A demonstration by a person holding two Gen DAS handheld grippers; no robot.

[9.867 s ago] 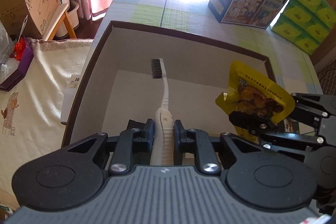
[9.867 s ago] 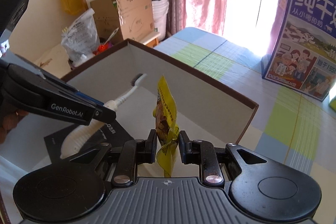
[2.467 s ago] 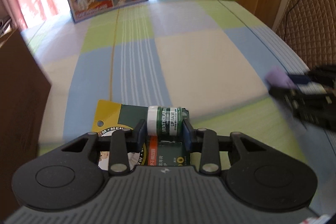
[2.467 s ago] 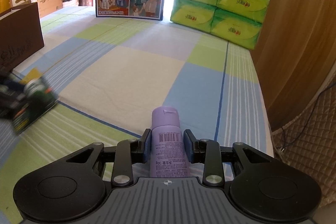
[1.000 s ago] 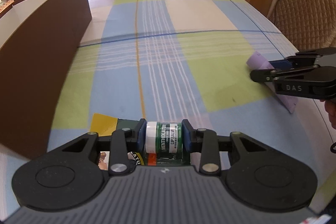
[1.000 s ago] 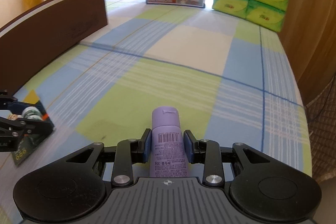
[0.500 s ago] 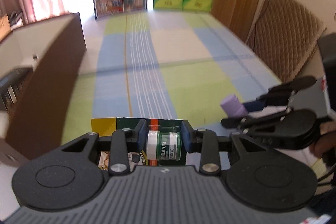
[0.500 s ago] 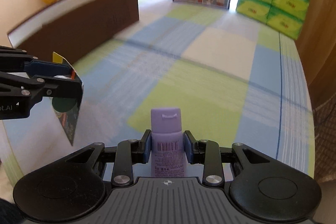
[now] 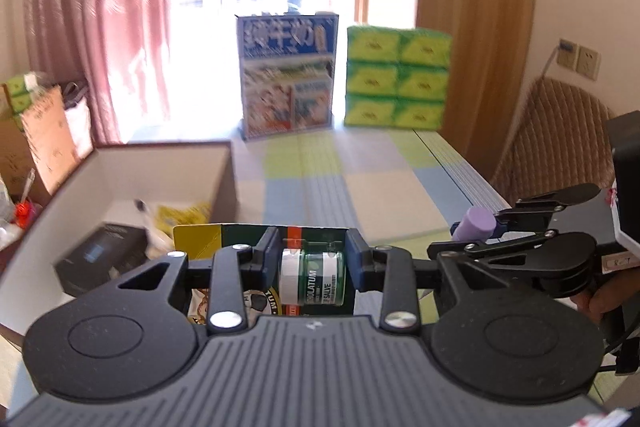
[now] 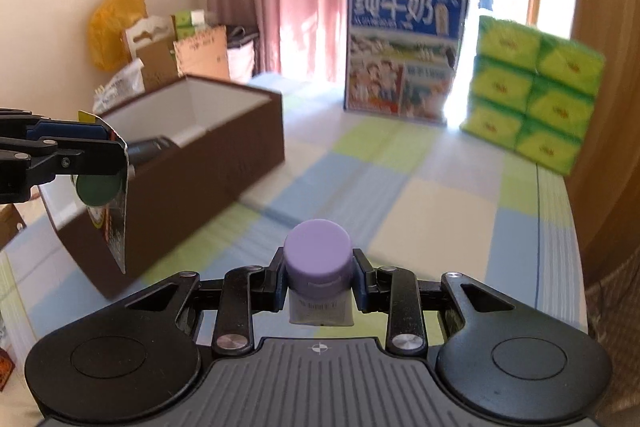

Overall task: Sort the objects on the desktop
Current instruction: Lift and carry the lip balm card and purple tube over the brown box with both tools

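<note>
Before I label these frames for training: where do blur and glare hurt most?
Left wrist view: the window behind the milk carton is blown out, and the brown box contents smear, while the lip salve pack stays sharp. Right wrist view: the checked tablecloth streaks with motion blur, while the purple bottle stays crisp.

Open box [image 9: 168, 163] at table's [image 9: 380, 195] left, milk carton [image 9: 286, 79] behind, tissue packs [image 9: 396, 83] right of carton

I see green salve jar [image 9: 320, 277] on yellow-green card, lilac-capped tube [image 10: 319, 255], brown box [image 10: 208, 147] white inside, counter [image 10: 420, 195] checked blue, green, cream.
</note>
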